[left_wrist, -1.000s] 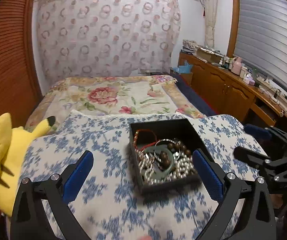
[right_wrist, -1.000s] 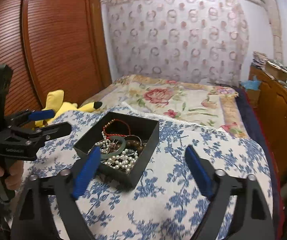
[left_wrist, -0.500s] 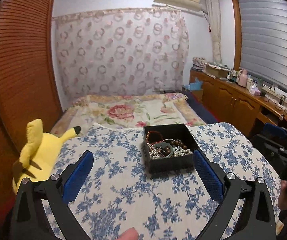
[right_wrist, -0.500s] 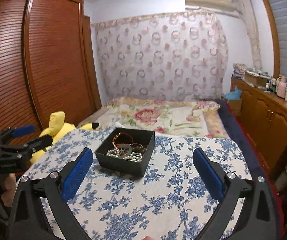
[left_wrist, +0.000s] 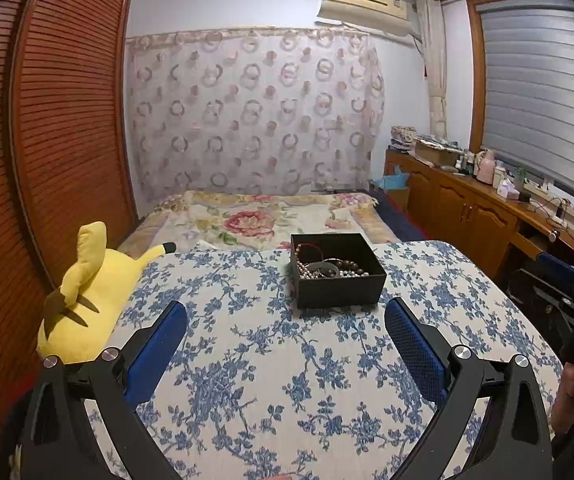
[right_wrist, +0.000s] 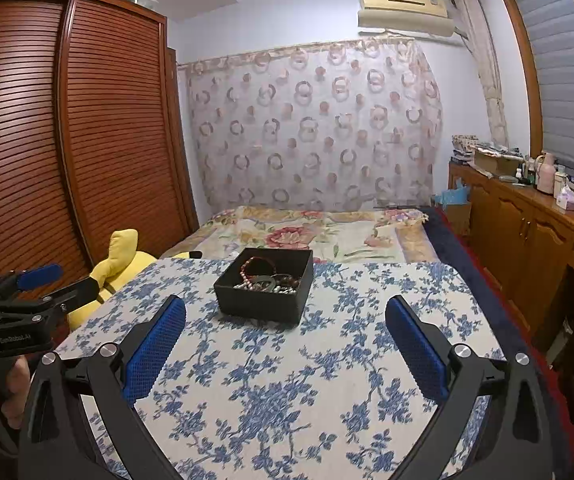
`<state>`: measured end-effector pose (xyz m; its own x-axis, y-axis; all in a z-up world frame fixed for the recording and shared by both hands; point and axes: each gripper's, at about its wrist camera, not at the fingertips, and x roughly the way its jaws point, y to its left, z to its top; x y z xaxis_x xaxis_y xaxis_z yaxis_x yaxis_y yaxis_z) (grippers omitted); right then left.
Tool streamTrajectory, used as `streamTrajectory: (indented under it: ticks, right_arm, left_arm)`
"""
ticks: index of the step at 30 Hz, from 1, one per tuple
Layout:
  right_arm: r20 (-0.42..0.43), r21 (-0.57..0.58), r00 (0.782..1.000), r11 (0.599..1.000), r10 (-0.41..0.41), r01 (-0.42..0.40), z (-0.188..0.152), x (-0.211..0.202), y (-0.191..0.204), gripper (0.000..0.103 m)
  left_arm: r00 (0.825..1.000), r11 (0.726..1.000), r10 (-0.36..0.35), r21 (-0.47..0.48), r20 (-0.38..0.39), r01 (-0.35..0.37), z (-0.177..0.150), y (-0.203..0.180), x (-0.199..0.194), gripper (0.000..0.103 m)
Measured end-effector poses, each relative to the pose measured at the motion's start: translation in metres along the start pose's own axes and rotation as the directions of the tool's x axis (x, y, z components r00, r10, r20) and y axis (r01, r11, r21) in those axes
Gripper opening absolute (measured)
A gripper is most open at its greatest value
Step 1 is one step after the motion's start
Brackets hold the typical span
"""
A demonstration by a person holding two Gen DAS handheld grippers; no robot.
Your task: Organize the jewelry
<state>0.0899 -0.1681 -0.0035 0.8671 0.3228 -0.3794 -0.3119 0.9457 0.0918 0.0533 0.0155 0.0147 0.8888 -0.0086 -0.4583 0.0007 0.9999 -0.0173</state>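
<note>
jewelry [left_wrist: 329, 266] in the black box [left_wrist: 339, 290] tangles, pieces indistinct.

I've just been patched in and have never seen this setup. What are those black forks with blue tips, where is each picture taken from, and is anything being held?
Each fork is a hand-held tool with two blue-padded fingers; a camera on it looks forward along them. One view is from the left tool, the other from the right tool. Both stand open and hold nothing. Ahead, on the blue-flowered cloth, sits an open black box of bead and pearl jewelry. A yellow plush toy lies at the cloth's left edge.
</note>
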Motion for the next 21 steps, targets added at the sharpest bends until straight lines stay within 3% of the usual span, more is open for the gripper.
streamTrajectory:
  ticks: [21]
  right_arm:
    - [0.003, -0.001, 0.999, 0.999, -0.033, 0.033, -0.0014, -0.0045, -0.0014, 0.101]
  left_arm:
    - [1.000, 1.000, -0.001, -0.001, -0.002, 0.001, -0.0072, 0.0009, -0.0014, 0.096]
